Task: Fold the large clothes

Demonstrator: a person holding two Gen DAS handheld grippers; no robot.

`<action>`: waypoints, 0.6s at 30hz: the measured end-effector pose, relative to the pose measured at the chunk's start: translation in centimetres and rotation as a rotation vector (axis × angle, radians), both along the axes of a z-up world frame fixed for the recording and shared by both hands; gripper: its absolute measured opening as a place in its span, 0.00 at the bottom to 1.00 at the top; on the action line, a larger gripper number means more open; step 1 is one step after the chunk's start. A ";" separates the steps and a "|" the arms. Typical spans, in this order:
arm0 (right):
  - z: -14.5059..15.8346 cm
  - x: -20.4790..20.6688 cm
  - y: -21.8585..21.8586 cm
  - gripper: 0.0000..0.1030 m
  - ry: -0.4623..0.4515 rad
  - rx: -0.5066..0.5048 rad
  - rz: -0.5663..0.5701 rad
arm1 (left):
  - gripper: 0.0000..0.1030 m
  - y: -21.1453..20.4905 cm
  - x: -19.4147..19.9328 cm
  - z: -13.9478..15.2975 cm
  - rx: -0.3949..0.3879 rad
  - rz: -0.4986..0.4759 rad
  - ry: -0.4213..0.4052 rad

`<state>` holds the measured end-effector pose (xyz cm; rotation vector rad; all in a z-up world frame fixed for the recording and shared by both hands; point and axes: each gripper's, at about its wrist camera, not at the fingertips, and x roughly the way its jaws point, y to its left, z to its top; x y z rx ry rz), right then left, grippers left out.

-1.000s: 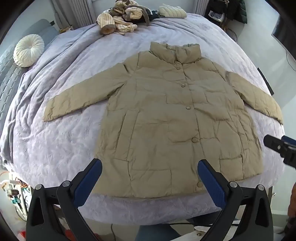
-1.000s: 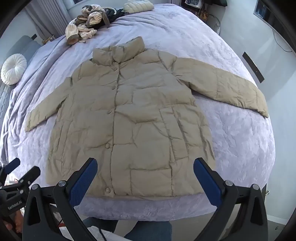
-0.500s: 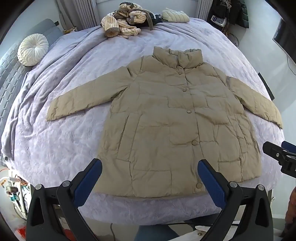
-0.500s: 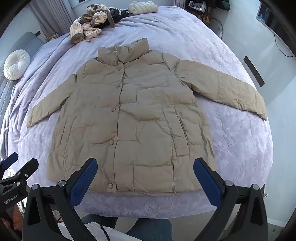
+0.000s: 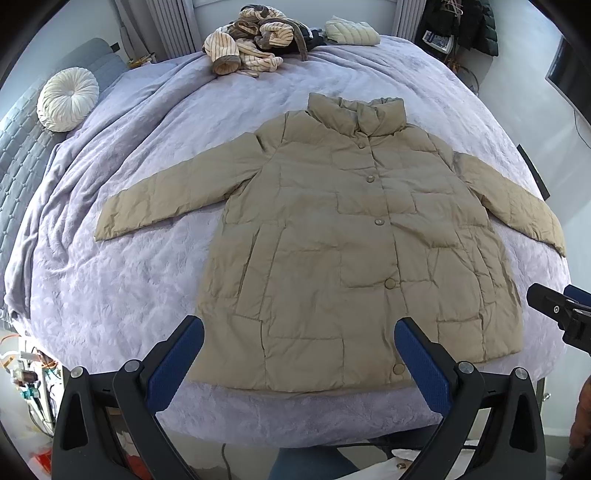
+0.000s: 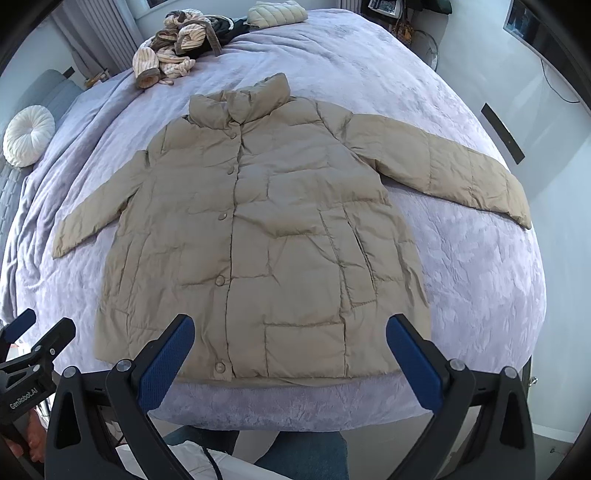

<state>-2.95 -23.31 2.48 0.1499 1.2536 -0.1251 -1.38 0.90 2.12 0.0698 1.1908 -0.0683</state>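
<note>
**Tan puffer jacket spread flat on the bed, both grippers wide and empty**

At the far left, a round white pleated cushion (image 5: 67,99) rests against a grey quilted headboard (image 5: 22,155), at the edge of the lavender bedspread (image 5: 122,295). Near it, the jacket's left-lying sleeve (image 5: 173,199) stretches out straight across the spread, its cuff well clear of the cushion.

The left gripper (image 5: 299,350) hovers over the near edge of the bed, its blue-padded fingers spread wide with nothing between them; the hem of the jacket shows through the gap.

The tan quilted jacket (image 5: 351,251) lies front-up in the middle of the bed, buttoned down the placket, collar standing toward the far end and hem near the bed's front edge. Beyond the collar sits a heap of striped knitwear (image 5: 251,48), and just beside it a folded pale quilted garment (image 5: 352,33); what dark item lies between them is hard to make out.

The right gripper (image 6: 290,345) hangs likewise above the hem, jaws fully apart and holding nothing. Farther right, the other sleeve (image 6: 443,170) angles out to the bed's edge, its cuff reaching the rim of the spread.
</note>
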 end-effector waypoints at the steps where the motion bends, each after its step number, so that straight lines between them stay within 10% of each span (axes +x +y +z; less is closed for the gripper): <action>1: 0.0 0.0 0.0 1.00 -0.001 -0.001 0.001 | 1.00 0.1 0.0 0.0 0.000 0.001 0.000; 18: 0.1 -0.1 0.0 1.00 0.000 0.000 -0.001 | 1.00 0.4 -0.2 0.1 0.001 0.003 -0.006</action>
